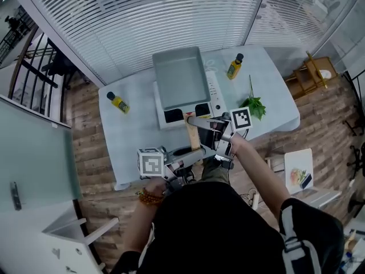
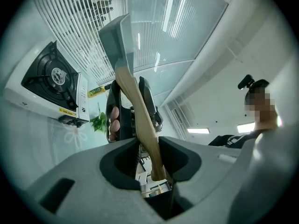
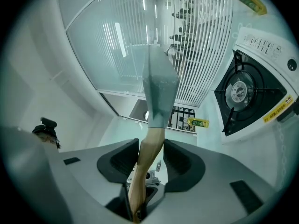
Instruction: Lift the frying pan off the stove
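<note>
A square grey frying pan (image 1: 179,76) with a wooden handle (image 1: 193,136) hangs in the air above the white gas stove (image 1: 212,91). Both grippers hold the handle. My left gripper (image 1: 191,153) is shut on the handle's near end (image 2: 150,139). My right gripper (image 1: 198,120) is shut on the handle further up (image 3: 148,148), close to the pan. In the left gripper view the pan (image 2: 119,36) stands apart from the stove (image 2: 51,80), whose black burner is bare. The right gripper view shows the pan (image 3: 160,85) beside the uncovered burner of the stove (image 3: 252,94).
The stove stands on a table with a pale cloth (image 1: 134,136). One yellow oil bottle (image 1: 118,102) is at the table's left, another (image 1: 234,66) at the back right. A green leafy sprig (image 1: 254,106) lies right of the stove. A wooden chair (image 1: 311,73) stands beyond the table's right end.
</note>
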Available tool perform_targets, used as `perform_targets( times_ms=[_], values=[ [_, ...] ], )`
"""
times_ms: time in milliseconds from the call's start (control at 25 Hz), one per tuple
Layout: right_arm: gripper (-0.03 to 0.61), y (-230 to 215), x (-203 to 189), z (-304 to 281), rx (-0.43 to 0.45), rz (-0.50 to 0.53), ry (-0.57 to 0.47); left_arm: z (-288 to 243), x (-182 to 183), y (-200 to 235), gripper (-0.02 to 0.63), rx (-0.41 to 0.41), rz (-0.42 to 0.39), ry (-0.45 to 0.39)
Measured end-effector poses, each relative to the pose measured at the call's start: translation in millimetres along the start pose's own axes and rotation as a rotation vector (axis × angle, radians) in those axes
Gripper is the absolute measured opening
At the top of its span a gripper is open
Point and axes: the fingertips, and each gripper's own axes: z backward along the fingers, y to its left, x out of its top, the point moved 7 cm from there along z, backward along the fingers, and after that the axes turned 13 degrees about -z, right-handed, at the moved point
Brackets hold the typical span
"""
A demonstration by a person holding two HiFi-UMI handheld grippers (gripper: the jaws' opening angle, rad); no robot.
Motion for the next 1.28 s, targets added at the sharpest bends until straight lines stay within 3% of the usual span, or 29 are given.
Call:
perform_targets(
  times_ms=[1280],
  values=[
    [0.156,30,-10,-1,0.045,0.001,-0.026,-2,10,-26,0.133,-0.072,-0.039,-0.023]
  ],
)
